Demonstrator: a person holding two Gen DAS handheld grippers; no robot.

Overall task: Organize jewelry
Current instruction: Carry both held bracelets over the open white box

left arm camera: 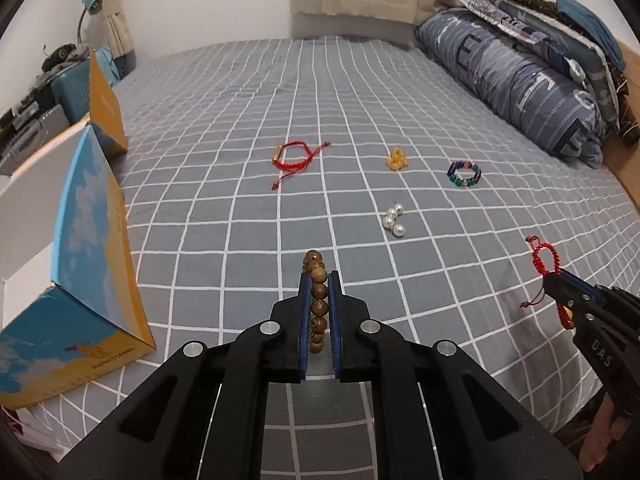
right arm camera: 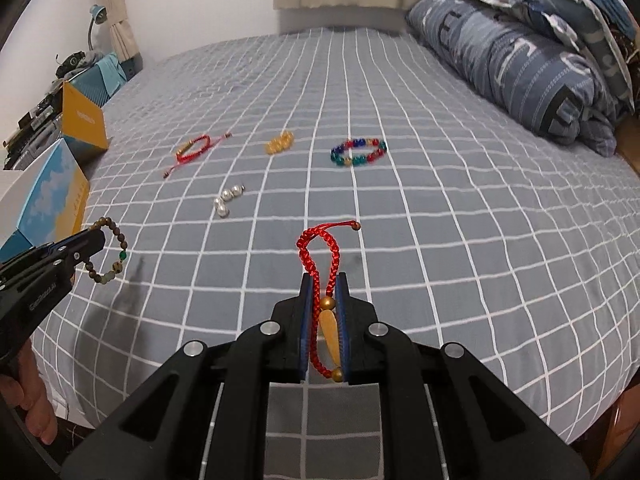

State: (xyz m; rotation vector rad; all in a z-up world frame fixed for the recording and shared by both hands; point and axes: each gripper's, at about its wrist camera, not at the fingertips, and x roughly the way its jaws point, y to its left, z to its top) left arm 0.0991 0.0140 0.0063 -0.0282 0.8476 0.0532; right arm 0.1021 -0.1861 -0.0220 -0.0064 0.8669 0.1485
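The left tongs are clenched on a wooden bead bracelet, which stands edge-on between the blue pads in the lower middle of the left wrist view, its long axis running straight up the frame, its far end poking past the tips. In the right wrist view that bracelet hangs as an open ring at the left edge.

The right tongs grasp a red cord bracelet with gold beads and a long gold piece; it lies lengthwise between the pads in the lower middle of that view, its loop pointing up the frame and a loose end trailing to the upper right.

On the grey checked bed, well apart from both tongs, lie another red cord bracelet, a small amber bead cluster, a multicoloured bead bracelet and a pearl piece. An open blue and yellow box stands at the left edge.
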